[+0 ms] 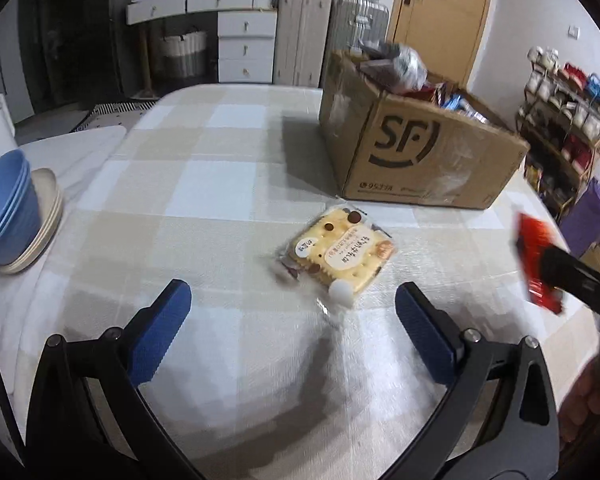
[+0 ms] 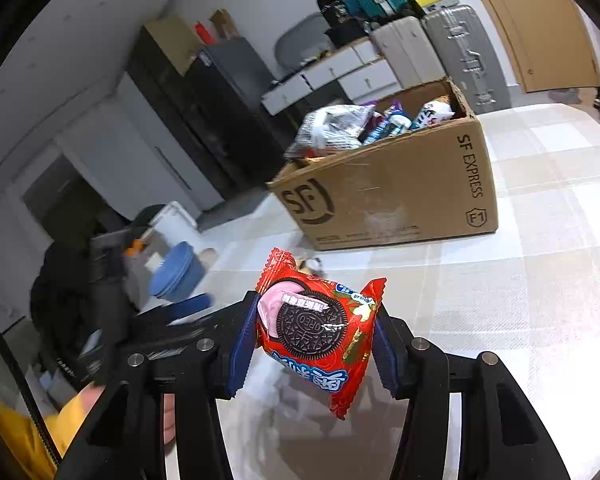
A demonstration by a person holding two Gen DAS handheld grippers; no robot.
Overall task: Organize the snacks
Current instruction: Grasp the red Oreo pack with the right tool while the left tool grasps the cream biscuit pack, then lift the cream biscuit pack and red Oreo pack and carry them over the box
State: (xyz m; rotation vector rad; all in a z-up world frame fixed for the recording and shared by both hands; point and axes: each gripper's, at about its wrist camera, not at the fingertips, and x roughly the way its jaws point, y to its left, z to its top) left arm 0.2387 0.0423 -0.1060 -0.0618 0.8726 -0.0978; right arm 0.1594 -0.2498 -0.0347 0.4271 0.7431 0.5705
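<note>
A yellow cracker packet (image 1: 336, 256) lies flat on the checked tablecloth (image 1: 204, 184), just ahead of my left gripper (image 1: 292, 300), which is open and empty above the table. My right gripper (image 2: 314, 332) is shut on a red Oreo packet (image 2: 320, 332) and holds it in the air above the table; the packet also shows at the right edge of the left wrist view (image 1: 538, 260). A cardboard SF box (image 1: 420, 144) stands at the far right of the table, filled with several snack packets (image 2: 364, 124); it also shows in the right wrist view (image 2: 392, 196).
Stacked blue bowls (image 1: 6, 208) on beige plates (image 1: 50, 220) sit at the table's left edge. A shelf of shoes (image 1: 564, 120) stands right of the table. White drawers (image 1: 246, 46) and suitcases (image 1: 304, 36) line the far wall by a door.
</note>
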